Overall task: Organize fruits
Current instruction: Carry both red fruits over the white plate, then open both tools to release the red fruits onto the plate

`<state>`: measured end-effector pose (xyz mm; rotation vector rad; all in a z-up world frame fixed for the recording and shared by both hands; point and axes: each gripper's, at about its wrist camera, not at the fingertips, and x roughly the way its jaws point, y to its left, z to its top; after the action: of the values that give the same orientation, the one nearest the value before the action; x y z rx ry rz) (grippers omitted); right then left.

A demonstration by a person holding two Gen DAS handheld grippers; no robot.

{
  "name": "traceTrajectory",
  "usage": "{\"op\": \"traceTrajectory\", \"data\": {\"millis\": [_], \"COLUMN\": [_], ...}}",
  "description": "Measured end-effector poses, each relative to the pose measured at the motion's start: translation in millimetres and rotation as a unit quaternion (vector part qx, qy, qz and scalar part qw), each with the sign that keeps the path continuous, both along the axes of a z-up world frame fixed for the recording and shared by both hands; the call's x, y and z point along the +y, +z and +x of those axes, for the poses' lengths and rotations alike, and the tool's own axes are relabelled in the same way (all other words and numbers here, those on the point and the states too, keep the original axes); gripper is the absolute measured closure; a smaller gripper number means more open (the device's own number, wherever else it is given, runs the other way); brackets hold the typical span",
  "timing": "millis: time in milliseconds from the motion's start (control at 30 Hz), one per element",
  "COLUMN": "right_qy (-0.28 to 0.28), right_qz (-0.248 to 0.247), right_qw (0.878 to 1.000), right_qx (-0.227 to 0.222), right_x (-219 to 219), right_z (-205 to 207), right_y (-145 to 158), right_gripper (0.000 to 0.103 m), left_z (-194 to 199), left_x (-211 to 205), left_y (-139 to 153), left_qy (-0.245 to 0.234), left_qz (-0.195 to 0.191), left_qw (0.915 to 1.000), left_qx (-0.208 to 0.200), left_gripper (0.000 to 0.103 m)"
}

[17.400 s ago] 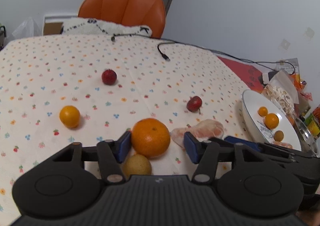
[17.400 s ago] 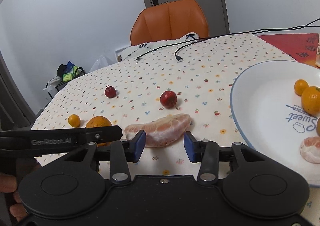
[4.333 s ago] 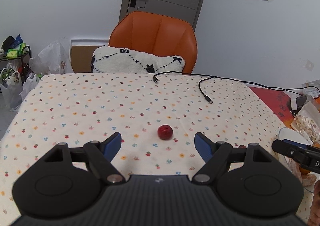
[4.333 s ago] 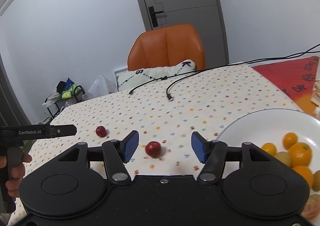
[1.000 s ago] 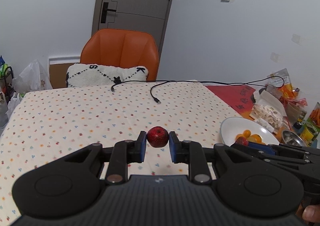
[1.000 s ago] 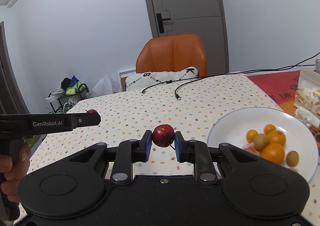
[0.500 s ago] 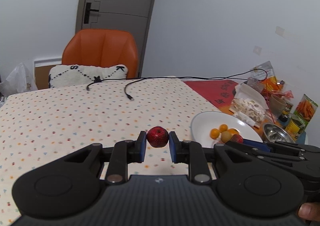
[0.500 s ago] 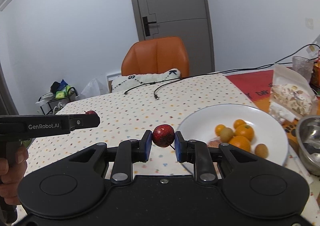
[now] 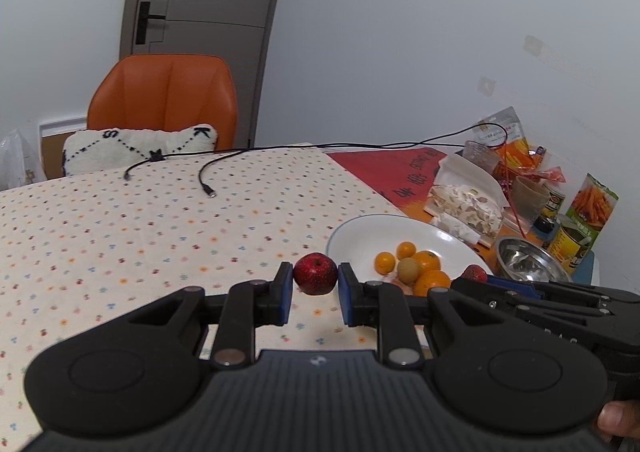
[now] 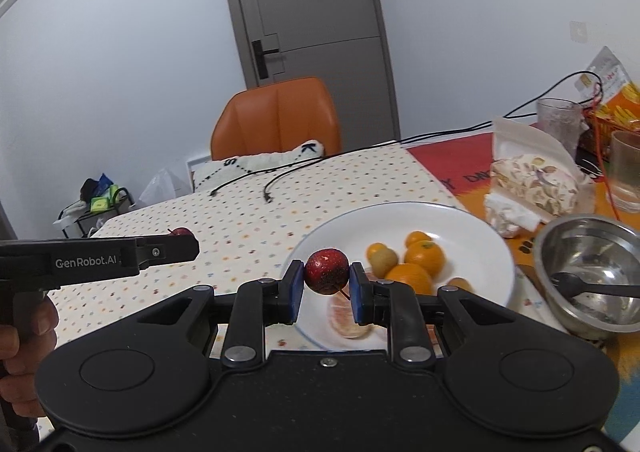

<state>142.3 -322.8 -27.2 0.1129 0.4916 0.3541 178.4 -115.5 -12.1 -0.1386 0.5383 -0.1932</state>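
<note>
The left tongs [image 9: 315,288] grip a red fruit [image 9: 315,273]. The right tongs [image 10: 327,291] clamp another red fruit [image 10: 327,276], the white plate [image 10: 472,236] just beyond them.

white walls, a grey door [image 9: 204,36], an orange chair [image 9: 162,100] behind the worktop [image 9: 120,220]; floor barely visible.

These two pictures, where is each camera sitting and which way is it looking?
Left wrist: rides the left gripper, looking along its jaws, shut on a red fruit, toward the white plate; a fingertip shows.
Right wrist: rides the right gripper, over the plate, holding another red fruit; a hand shows.
Shared: plate, orange chair.
</note>
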Motion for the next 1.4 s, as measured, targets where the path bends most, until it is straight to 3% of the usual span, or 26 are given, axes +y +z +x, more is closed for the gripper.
{"op": "traceTrajectory", "data": {"millis": [833,1400], "right_qy": [-0.071,-0.074], "right_qz": [0.004,-0.011], "right_qw": [0.997,0.997], "right_qx": [0.007,0.024], "right_x": [-66,-64], "right_z": [31,59], "right_y": [-15,-27], "right_gripper": [0.081,0.081], "left_z": [55,73], "left_x": [-48,-38], "left_y": [-26,-32], "left_qy": [-0.035,-0.017], "left_qz": [0.004,-0.002], "left_qw": [0.9991,0.9996], "left_qx": [0.022,0.024], "left_gripper": [0.081,0.078]}}
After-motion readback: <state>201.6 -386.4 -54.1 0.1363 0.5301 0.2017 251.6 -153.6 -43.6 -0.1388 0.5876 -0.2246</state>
